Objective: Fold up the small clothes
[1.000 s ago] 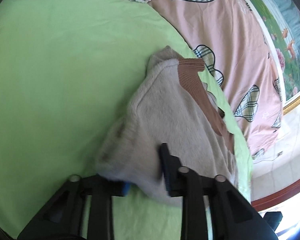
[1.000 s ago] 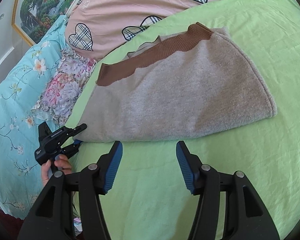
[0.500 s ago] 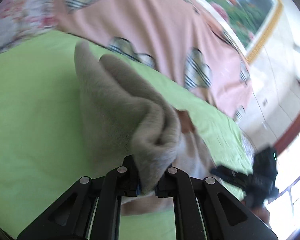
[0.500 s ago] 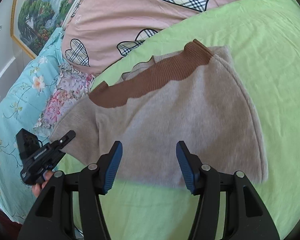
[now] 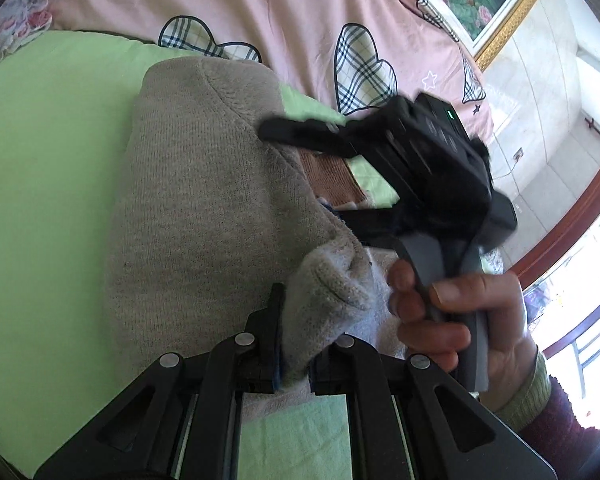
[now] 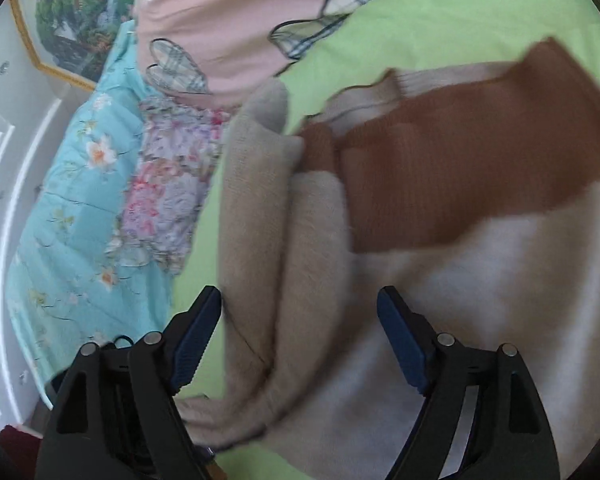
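1. A beige sweater (image 5: 204, 216) with a brown ribbed band (image 6: 460, 176) is seen lying on a green sheet (image 5: 40, 184), partly folded over on itself.
2. A bunched fold of the sweater is clamped between the jaws of the left gripper (image 5: 296, 344), which are drawn close together on the cloth.
3. The right gripper (image 6: 300, 320) is held with its jaws wide apart over the sweater; a rolled fold of the cloth is seen between its blue-padded fingers (image 6: 196, 332), with no pinch on it.
4. In the left wrist view, the right gripper (image 5: 292, 134) is seen from the side, gripped by the person's hand (image 5: 460, 312), with its upper finger against the top of the sweater.
5. A pink quilt with plaid hearts (image 5: 260, 12) is spread beyond the green sheet, and a blue floral blanket (image 6: 72, 220) is seen beside it.
6. A framed picture (image 6: 68, 28) is hung on the wall behind the bed.
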Tool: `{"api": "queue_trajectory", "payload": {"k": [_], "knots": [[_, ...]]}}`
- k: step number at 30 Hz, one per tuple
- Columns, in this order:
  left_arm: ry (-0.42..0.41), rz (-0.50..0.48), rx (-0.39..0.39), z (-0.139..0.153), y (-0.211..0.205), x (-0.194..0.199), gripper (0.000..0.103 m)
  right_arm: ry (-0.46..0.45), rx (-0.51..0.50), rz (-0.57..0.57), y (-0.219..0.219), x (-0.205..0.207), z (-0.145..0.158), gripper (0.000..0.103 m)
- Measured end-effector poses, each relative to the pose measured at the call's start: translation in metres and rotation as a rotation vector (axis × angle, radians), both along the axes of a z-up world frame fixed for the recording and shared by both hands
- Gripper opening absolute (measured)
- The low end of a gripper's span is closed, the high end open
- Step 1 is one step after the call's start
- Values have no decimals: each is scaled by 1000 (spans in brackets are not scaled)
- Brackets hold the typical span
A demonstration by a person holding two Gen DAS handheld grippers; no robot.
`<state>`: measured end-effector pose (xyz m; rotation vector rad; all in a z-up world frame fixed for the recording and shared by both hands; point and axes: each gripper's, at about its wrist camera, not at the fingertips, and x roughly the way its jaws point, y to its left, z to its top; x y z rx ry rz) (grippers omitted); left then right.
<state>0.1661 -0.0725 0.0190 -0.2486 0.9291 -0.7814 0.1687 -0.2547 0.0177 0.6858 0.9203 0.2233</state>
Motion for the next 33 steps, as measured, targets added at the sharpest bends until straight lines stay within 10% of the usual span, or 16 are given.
{"api": "queue_trajectory", "payload": {"k": [2, 5, 6, 15, 22, 33], "knots": [[-25, -5, 34, 3, -6, -3, 7, -18, 19, 19, 6, 17, 1, 76], [-48, -16, 43, 10, -10, -8, 7, -14, -1, 25, 9, 38, 3, 27], [-50, -21, 36, 14, -11, -9, 7, -16, -5, 23, 8, 40, 6, 26], [-73, -193, -56, 38, -88, -25, 8, -156, -182, -47, -43, -20, 77, 24], [43, -259, 15, -16, -150, -31, 7, -6, -260, -141, -105, -55, 42, 24], [59, -307, 58, -39, -168, -31, 8, -8, -380, -188, -116, -76, 35, 24]]}}
